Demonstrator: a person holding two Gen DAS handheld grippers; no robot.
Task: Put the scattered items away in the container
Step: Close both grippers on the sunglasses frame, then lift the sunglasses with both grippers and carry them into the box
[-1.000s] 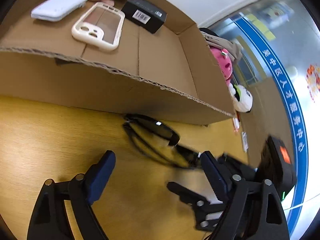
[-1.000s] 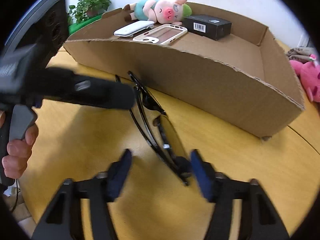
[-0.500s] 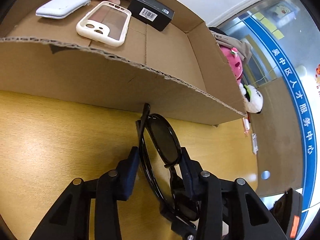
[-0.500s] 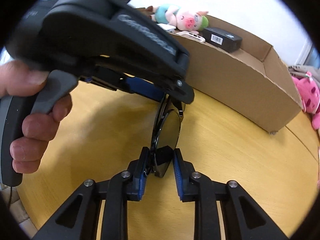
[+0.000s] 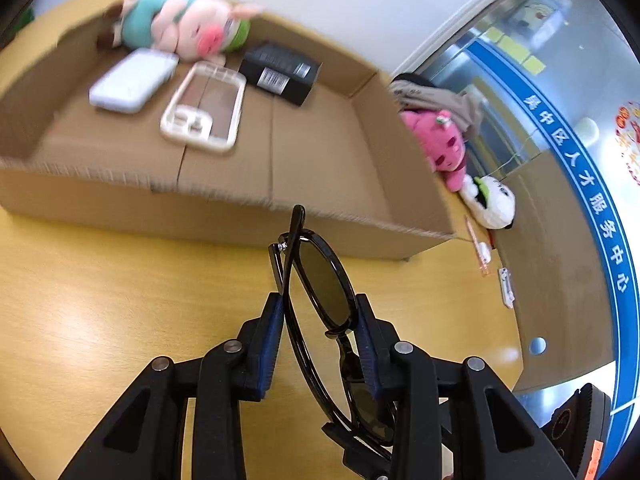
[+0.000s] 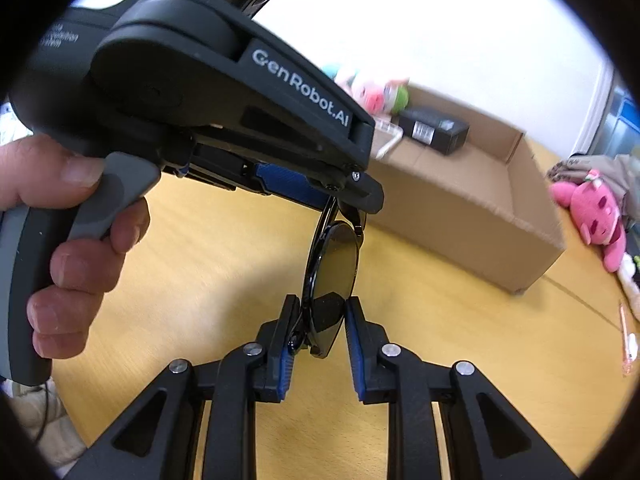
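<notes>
Folded sunglasses (image 5: 320,292) clamped edge-up between left hand-held gripper (image 5: 316,312) pads and right hand-held gripper (image 6: 318,320) pads, above table (image 5: 100,300)

My left black plastic tongs (image 6: 340,196) read "GenRobot.AI" in white along the housing. The blue curved band (image 5: 592,204) on glass carries white Chinese characters, "人才服务中心".

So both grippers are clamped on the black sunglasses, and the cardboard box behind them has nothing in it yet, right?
Not quite: both grippers do clamp the black sunglasses, but the left wrist view shows the cardboard box already holds a plush pig, two phone cases and a black carton.
</notes>
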